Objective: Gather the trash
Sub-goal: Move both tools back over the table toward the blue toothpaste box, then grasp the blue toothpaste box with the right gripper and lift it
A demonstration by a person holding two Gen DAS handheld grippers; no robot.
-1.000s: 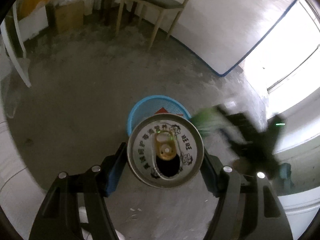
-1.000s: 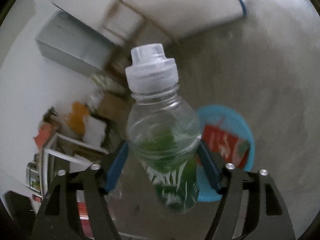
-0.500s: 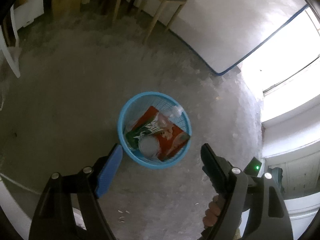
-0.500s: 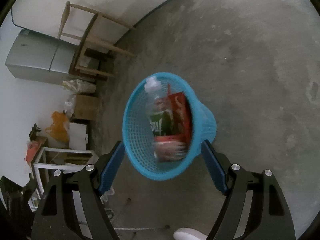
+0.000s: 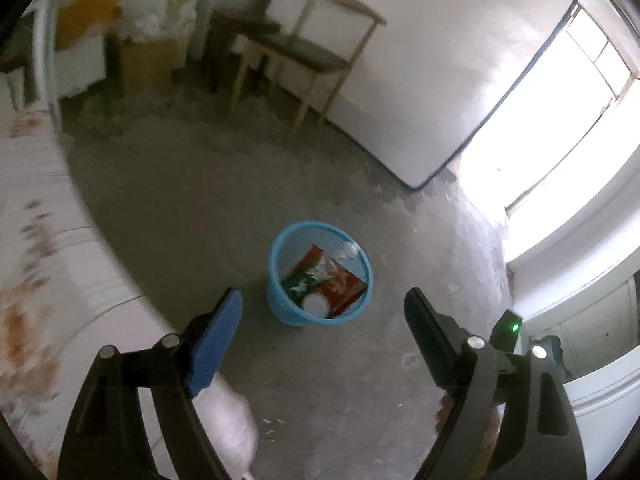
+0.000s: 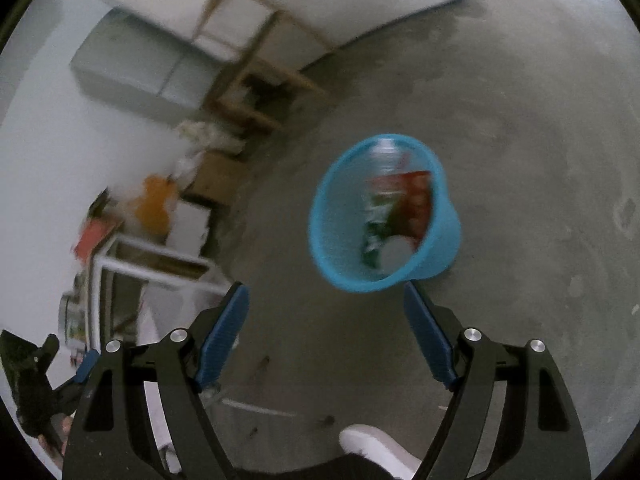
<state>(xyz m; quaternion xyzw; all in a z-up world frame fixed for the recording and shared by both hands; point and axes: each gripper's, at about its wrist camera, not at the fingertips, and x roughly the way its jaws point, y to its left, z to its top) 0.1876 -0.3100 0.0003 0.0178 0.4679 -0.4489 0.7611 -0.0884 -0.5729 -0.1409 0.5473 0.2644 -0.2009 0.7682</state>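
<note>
1. Standing wide and empty, the left gripper (image 5: pixel 322 316) and right gripper (image 6: pixel 325 312) are seen, the left's jaws having just been opening.
2. A silver can (image 5: pixel 315 305) and green-labelled clear bottle (image 5: pixel 320 276), gripped a second ago, are now seen inside the round blue mesh basket (image 5: pixel 280 304) on the far floor; further trash can be sought.

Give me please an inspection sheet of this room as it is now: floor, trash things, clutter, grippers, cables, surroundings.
Surface: bare grey concrete floor, dusty near the walls.
Job's things: blue basket upright on the floor; inside it a red packet, a clear bottle and a can.
Clutter: cardboard box and bags by the far wall.
Grippers: left hand-held gripper open and empty, its jaws have just been opening; right hand-held gripper open and empty.
Cables: nothing seen.
Surroundings: wooden chair, bright window, grey cabinet.
</note>
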